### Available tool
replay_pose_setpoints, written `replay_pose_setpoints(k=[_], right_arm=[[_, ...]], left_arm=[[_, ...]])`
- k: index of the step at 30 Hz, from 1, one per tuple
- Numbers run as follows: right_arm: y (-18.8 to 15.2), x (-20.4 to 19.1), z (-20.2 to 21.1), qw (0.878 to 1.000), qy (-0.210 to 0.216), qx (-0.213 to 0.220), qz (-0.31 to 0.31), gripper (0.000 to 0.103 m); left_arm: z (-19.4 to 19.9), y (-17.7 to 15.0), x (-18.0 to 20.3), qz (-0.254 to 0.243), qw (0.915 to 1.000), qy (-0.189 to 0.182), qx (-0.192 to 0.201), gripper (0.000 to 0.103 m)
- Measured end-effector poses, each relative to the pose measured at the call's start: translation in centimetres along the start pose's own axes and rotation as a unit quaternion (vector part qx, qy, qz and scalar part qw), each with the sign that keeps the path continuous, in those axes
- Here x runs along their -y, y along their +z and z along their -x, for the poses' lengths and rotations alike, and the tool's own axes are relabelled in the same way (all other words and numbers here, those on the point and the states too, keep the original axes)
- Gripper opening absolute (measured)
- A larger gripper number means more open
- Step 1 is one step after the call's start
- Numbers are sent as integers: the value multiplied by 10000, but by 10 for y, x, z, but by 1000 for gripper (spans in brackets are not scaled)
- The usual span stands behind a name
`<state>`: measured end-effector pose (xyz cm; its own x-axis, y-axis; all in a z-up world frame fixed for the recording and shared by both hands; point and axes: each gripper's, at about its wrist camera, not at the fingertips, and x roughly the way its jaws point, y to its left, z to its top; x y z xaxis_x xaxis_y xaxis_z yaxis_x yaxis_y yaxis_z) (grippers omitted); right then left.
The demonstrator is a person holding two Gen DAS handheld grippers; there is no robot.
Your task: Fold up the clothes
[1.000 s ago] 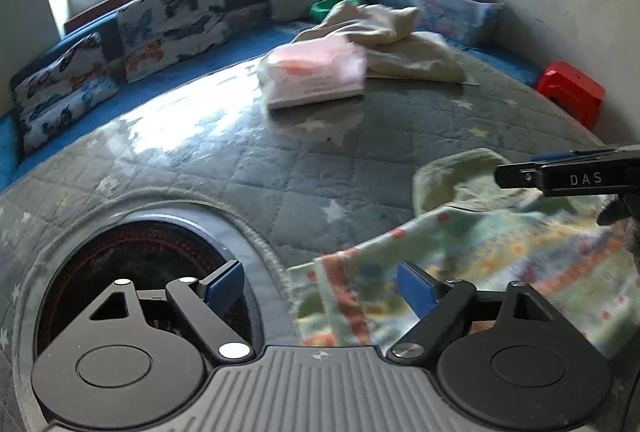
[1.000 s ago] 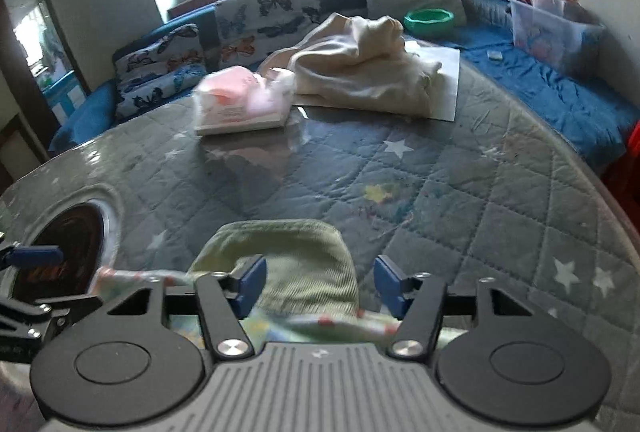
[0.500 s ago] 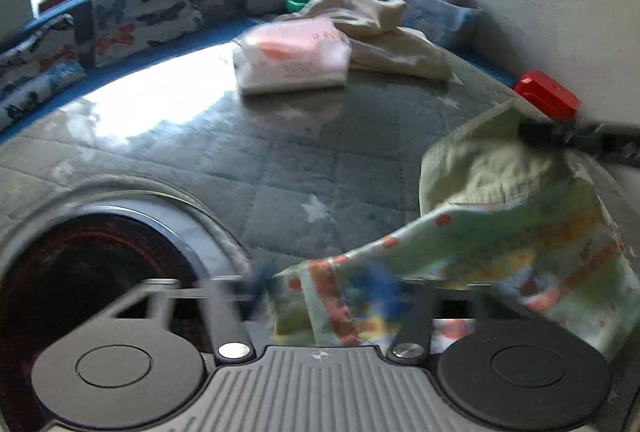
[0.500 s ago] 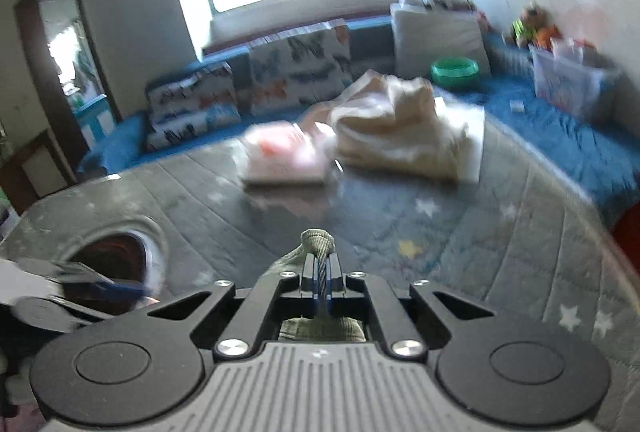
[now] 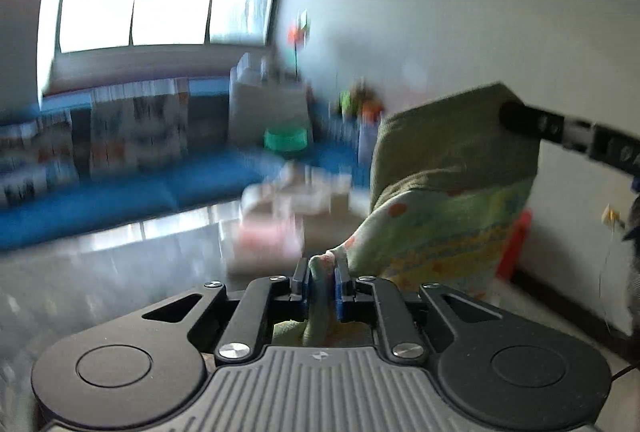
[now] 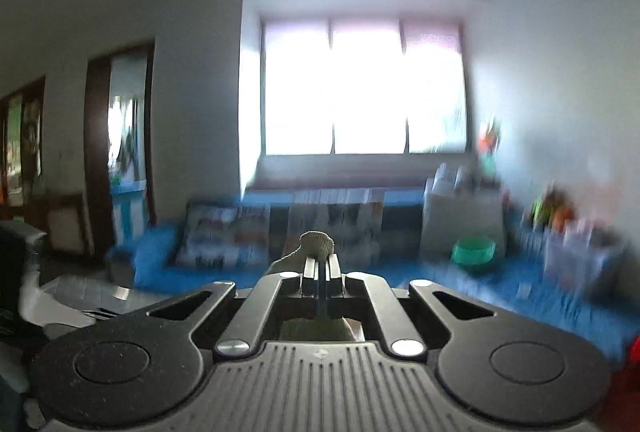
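- My left tool (image 5: pixel 320 274) is pinching a bunched edge of the patterned green garment (image 5: pixel 444 216), fingers clamped on the cloth.
- My right tool (image 6: pixel 320 272) is gripping its olive ribbed hem.
- The garment is hanging in the air between both tools, above the quilted surface (image 5: pixel 120 260).

A home living room: a blue window seat (image 6: pixel 440 272) with patterned cushions (image 6: pixel 224 236) under a bright window (image 6: pixel 364 88), a green bowl (image 6: pixel 473 249), toys (image 6: pixel 554 210), and a doorway (image 6: pixel 120 136).
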<state>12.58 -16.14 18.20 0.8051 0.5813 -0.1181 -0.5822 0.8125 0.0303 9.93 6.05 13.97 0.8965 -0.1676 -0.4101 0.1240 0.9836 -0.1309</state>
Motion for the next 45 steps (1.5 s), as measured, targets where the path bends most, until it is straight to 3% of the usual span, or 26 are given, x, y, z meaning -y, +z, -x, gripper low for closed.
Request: replay_pose_setpoints(k=[3, 5, 7, 9, 11, 13, 15, 17, 19, 20, 23, 27, 28, 29, 31, 34, 37, 40, 45], right_arm=[[27, -3, 26, 9973, -136, 718, 72, 2], [35, -7, 38, 9951, -138, 969, 154, 2], [36, -10, 40, 9948, -200, 963, 250, 2], [30, -10, 33, 9977, -162, 628, 176, 3], [18, -14, 35, 9982, -27, 557, 217, 2], [12, -25, 39, 9977, -43, 556, 373, 2], [11, -22, 38, 9988, -29, 466, 116, 2], [16, -10, 44, 9965, -362, 748, 16, 2], [31, 7, 54, 9938, -420, 958, -375, 2], [35, 7, 53, 9949, -300, 884, -380, 2], [32, -19, 45, 9979, -13, 515, 398, 2], [35, -27, 46, 9976, 194, 668, 60, 2], [37, -29, 47, 9970, 242, 723, 101, 2], [42, -31, 47, 9965, 287, 770, 119, 2], [46, -34, 50, 9955, 435, 840, 105, 2], [51, -31, 60, 9926, 383, 1154, 70, 2], [45, -32, 50, 9955, 468, 808, 170, 3], [12, -37, 32, 9983, 416, 43, 404, 4], [-57, -55, 11, 9847, 711, -1458, 644, 8]], left_arm=[[36, 24, 2, 84, 9987, -141, 488, 12], [56, 35, 3, 96, 9968, -245, 749, 12], [66, 38, 5, -21, 9961, -76, 880, 12], [68, 31, 14, -331, 9947, 203, 953, 12], [72, 22, 26, -675, 9907, 388, 1120, 12], [76, 20, 42, -1092, 9857, 241, 1264, 12], [72, 24, 44, -1084, 9870, 169, 1173, 12], [69, 26, 43, -1031, 9887, 198, 1073, 13], [63, 25, 37, -896, 9913, 267, 924, 15], [59, 24, 33, -828, 9927, 295, 827, 13], [47, 12, 27, -818, 9945, 314, 573, 13], [42, -1, 20, -641, 9974, -225, 259, 15], [44, -5, 23, -688, 9969, -313, 225, 23], [43, -8, 25, -749, 9959, -454, 208, 37], [42, -13, 29, -837, 9948, -537, 215, 50], [33, -22, 29, -780, 9946, -682, 94, 52], [18, -32, 31, -896, 9951, -397, -132, 51], [-6, -44, 24, -819, 9951, -47, -556, 34], [-20, -63, 6, -464, 9939, 316, -945, 36]])
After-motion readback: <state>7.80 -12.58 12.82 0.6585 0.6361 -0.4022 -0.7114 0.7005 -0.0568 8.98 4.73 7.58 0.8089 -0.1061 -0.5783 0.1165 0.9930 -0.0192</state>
